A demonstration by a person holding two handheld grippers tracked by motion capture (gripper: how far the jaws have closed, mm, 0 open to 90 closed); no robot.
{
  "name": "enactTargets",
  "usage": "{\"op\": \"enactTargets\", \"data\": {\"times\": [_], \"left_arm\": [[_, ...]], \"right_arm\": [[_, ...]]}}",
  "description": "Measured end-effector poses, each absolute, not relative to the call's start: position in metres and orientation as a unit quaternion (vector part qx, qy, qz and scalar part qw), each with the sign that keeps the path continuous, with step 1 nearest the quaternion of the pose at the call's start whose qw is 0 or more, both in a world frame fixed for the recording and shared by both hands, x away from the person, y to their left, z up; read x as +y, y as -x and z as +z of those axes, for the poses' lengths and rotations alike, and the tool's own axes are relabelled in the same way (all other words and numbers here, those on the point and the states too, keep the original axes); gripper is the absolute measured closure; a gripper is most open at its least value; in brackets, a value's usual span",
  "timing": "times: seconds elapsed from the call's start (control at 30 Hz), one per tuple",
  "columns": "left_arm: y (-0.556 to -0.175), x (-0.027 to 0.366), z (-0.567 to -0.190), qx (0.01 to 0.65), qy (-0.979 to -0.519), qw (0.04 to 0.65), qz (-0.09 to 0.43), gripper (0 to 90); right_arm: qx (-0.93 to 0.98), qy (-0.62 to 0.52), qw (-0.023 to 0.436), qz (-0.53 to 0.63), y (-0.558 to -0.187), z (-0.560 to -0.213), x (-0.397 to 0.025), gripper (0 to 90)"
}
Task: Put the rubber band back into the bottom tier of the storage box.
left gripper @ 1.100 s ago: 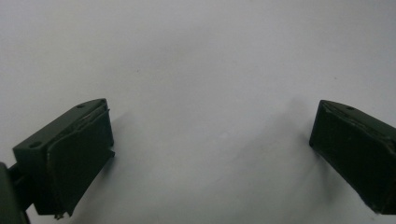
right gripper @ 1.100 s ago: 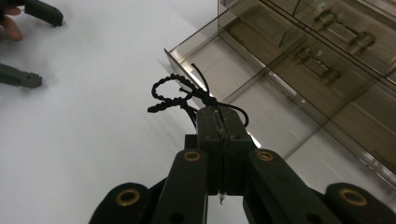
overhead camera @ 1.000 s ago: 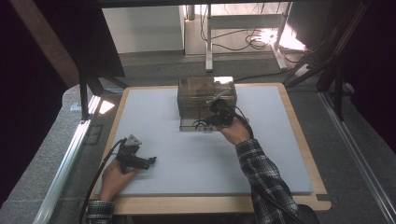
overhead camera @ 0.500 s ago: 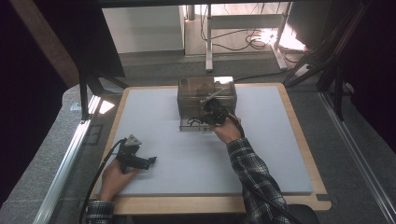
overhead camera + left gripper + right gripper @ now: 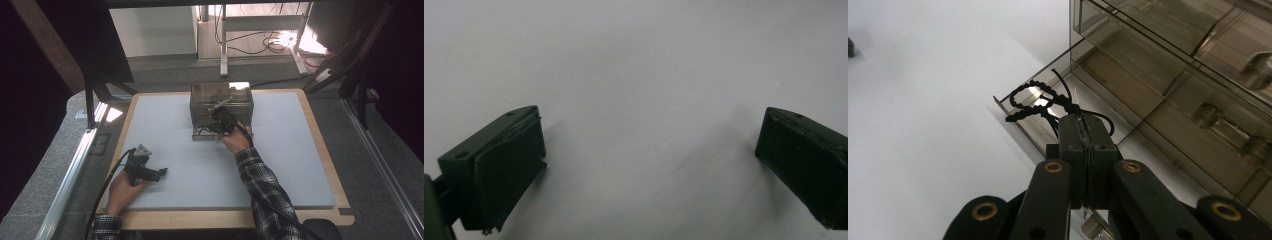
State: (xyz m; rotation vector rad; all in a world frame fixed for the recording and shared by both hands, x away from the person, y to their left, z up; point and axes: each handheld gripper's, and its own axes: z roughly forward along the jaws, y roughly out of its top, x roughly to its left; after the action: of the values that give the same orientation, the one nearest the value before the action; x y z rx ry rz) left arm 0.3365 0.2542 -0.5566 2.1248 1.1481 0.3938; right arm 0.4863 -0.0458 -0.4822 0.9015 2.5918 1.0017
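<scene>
Black knotted cord (image 5: 1045,102) is clamped between the closed jaws of the right gripper (image 5: 1083,131) just over the pulled-out bottom drawer (image 5: 1020,112) of the smoky plastic drawer cabinet (image 5: 221,102) at the far middle, apparently for dropping in, while the left gripper (image 5: 649,150) is rested wide open on the white mat (image 5: 180,150), near left.

The room is dim at its edges — the pale tabletop (image 5: 175,130) glows evenly, daylight flares at the far floor, and close gripper views go soft, faintly shadowed.
</scene>
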Motion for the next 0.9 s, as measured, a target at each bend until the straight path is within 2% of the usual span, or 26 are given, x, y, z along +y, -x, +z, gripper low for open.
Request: {"op": "enactTargets", "data": {"times": [0.67,0.9], "left_arm": [[-0.337,0.254,-0.557,0.441,-0.817,0.340,0.151,0.0],[-0.337,0.254,-0.557,0.441,-0.816,0.341,0.151,0.0]], "right_arm": [[0.886,-0.310,0.121,0.322,-0.494,-0.500,-0.037,86.6],[0.886,-0.304,0.128,0.326,-0.492,-0.499,-0.036,79.6]]}}
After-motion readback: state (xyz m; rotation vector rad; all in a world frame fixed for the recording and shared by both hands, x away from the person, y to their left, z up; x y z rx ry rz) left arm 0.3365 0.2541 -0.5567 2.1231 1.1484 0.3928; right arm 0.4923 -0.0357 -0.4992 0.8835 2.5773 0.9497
